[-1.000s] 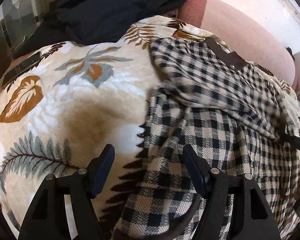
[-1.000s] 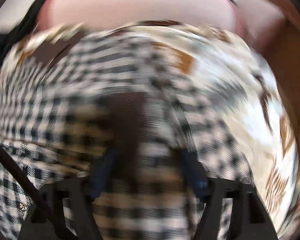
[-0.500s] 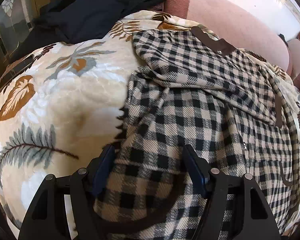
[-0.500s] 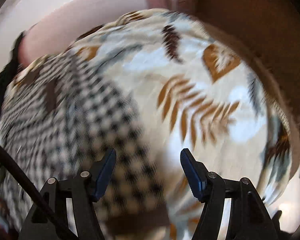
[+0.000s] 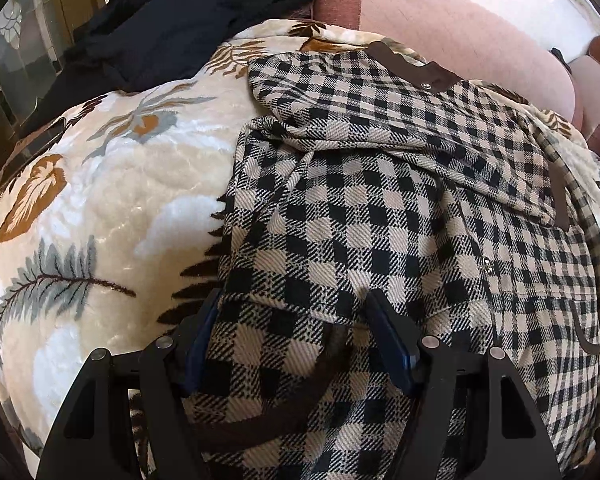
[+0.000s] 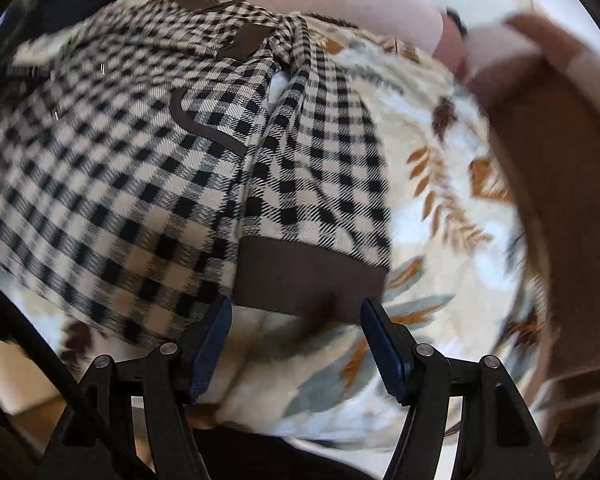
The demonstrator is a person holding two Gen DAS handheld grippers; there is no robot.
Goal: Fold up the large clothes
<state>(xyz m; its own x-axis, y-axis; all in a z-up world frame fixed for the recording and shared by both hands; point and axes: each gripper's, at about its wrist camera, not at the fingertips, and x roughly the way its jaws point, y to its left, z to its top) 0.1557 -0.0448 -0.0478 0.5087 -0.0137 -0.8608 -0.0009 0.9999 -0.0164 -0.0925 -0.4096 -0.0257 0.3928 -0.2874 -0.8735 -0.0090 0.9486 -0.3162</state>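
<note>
1 checked jacket (image 5: 380, 216), 1 dark garment (image 5: 172, 28), 1 leaf-print blanket (image 5: 112, 200), 2 grippers: left gripper (image 5: 292, 340), right gripper (image 6: 296, 344)

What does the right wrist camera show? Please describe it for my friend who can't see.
A black-and-cream checked jacket lies on a leaf-patterned blanket, its sleeve ending in a brown cuff. The right gripper hangs open just in front of that cuff, holding nothing. The picture is a little blurred.

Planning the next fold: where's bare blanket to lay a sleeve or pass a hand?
Free: blanket left of the checked jacket, below the dark clothes; also blanket right of the brown cuff in the right view. Crowded: the jacket covers the middle, the dark clothes the far left corner.
</note>
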